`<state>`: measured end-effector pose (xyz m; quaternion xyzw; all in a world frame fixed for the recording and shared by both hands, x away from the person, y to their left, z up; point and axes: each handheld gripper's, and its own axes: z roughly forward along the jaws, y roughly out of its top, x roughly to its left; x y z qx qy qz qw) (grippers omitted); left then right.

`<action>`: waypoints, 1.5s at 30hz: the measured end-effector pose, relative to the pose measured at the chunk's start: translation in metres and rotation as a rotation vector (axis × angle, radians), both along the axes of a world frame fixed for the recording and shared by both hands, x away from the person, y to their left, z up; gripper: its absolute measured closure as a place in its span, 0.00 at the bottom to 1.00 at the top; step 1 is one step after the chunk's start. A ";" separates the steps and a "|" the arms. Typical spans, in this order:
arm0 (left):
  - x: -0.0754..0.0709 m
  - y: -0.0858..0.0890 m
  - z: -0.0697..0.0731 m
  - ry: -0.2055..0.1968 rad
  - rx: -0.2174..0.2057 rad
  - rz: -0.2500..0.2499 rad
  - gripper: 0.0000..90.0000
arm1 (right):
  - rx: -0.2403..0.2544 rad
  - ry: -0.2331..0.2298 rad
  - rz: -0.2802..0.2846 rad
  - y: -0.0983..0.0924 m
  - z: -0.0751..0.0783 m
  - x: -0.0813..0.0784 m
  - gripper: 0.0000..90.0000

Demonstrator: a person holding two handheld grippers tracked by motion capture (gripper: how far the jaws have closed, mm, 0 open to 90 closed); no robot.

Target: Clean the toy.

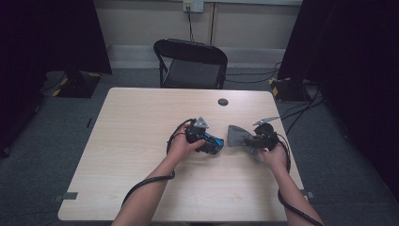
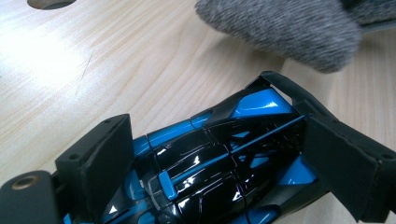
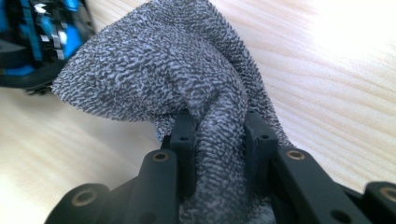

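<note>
A glossy black and blue toy car lies between the jaws of my left gripper, which is shut on its sides just above the table. In the high view the car pokes out to the right of that gripper. My right gripper is shut on a bunched fold of a grey knitted cloth. The cloth hangs out to the left of the right gripper, close to the car's nose. In the left gripper view the cloth hovers just beyond the car.
The light wooden table has a round cable hole at its far middle. A black folding chair stands behind the table's far edge. Cables trail from both grippers toward the near edge.
</note>
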<state>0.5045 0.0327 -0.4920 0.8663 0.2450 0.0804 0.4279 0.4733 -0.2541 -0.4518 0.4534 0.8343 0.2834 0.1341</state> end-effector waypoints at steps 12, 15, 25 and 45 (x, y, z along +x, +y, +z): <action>0.000 0.000 0.000 -0.001 -0.001 0.000 0.10 | 0.068 -0.026 0.090 0.001 0.010 -0.030 0.77; 0.000 0.000 0.000 0.000 0.000 0.000 0.10 | 0.077 -0.032 0.114 0.002 0.013 -0.039 0.77; 0.000 0.000 0.000 -0.001 -0.002 0.003 0.10 | 0.097 -0.038 0.197 0.007 0.014 -0.068 0.77; -0.001 -0.001 0.000 -0.001 0.002 0.003 0.10 | -0.013 0.017 0.357 0.054 -0.018 -0.087 0.77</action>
